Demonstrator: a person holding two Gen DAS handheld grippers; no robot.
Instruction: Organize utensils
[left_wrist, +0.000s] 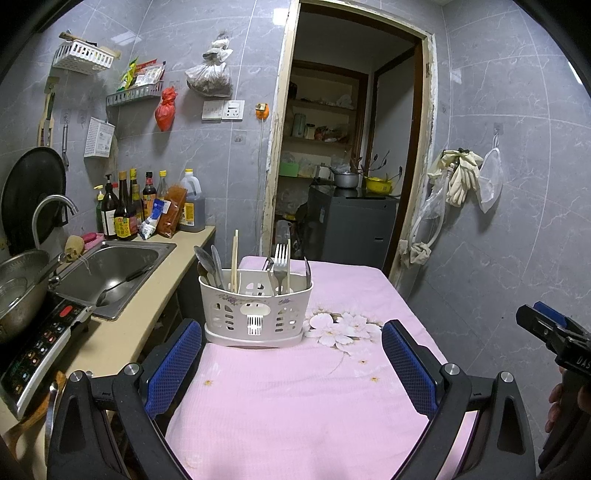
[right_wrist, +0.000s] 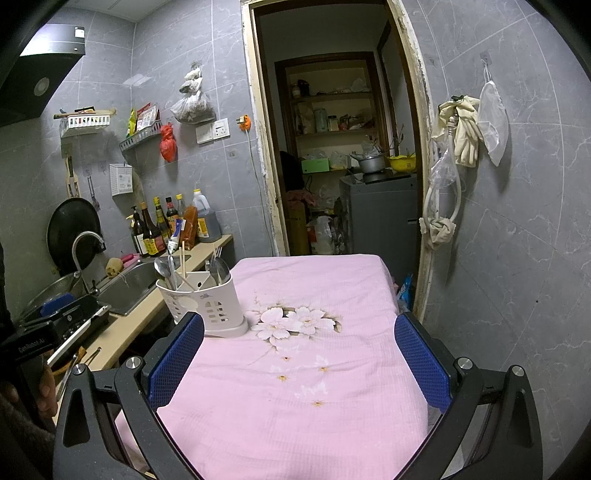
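Left wrist view: the left gripper (left_wrist: 291, 363) is spread wide, grasping nothing; the utensil caddy (left_wrist: 255, 314) stands at 12 o'clock on the pink tablecloth (left_wrist: 295, 406), holding a fork (left_wrist: 280, 258), spoons (left_wrist: 208, 260) and chopsticks (left_wrist: 234, 258).

Right wrist view: the right gripper (right_wrist: 299, 363) is likewise released and bare, with the caddy at 10 o'clock, beside the sink (right_wrist: 125, 291).

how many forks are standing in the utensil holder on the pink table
1 clearly: the fork stands tines-up in the right compartment of the utensil holder. Others may be hidden among the handles beside it.

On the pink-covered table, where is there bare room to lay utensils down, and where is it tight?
Free: the pink cloth from the utensil caddy back to both open grippers, and right of the caddy over the flower print. Tight: the table's left edge by the caddy, and the counter beside it.
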